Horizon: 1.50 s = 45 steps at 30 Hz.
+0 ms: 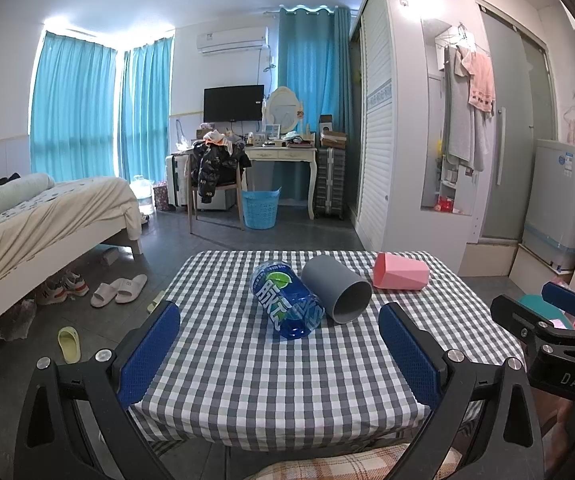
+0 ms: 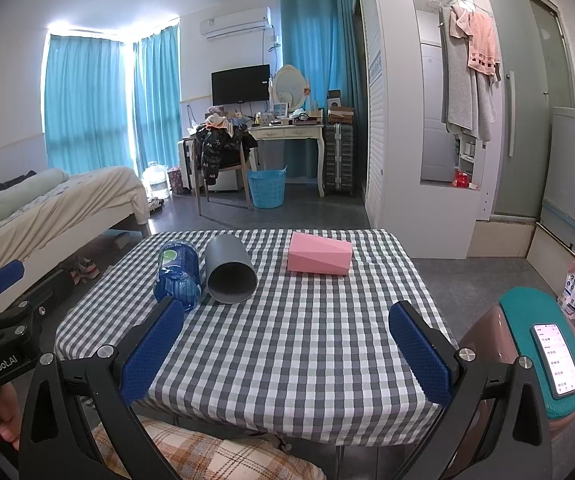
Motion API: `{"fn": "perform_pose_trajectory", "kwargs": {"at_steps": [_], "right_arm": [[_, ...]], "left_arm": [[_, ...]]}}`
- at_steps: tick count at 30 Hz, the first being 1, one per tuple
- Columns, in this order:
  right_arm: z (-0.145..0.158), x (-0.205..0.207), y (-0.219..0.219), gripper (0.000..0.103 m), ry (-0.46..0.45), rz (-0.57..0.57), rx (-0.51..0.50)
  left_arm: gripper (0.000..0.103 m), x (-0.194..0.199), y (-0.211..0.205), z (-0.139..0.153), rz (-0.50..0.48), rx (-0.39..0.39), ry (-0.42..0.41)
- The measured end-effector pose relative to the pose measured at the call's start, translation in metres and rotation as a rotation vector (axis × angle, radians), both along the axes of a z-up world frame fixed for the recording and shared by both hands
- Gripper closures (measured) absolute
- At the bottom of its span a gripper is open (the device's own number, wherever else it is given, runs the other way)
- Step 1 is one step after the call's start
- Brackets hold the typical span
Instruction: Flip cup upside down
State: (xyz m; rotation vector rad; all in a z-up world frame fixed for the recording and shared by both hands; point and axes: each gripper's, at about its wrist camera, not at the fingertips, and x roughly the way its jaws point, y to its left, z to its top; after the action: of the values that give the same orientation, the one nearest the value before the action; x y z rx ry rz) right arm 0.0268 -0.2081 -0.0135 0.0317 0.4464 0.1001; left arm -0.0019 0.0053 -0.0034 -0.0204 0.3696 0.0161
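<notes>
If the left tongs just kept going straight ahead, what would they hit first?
Probably the blue bottle lying on the checked table, with the grey cup right beside it. The left tongs are open; depth is hard to judge.

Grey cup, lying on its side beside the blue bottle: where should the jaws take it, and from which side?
Grip the grey cup across its round wall near the open mouth, which faces the near table edge. Probably come from above with the right gripper: the blue bottle lies close against its left side, while the right side is clear toward the pink cup.
</notes>
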Motion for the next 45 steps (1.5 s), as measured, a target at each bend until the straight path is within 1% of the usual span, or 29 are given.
{"fn": "perform_pose_trajectory", "kwargs": {"at_steps": [45], "right_arm": [[0.0004, 0.0040, 0.0036, 0.000, 0.010, 0.005, 0.000]], "left_arm": [[0.000, 0.0010, 0.0006, -0.0016, -0.002, 0.001, 0.000]]}}
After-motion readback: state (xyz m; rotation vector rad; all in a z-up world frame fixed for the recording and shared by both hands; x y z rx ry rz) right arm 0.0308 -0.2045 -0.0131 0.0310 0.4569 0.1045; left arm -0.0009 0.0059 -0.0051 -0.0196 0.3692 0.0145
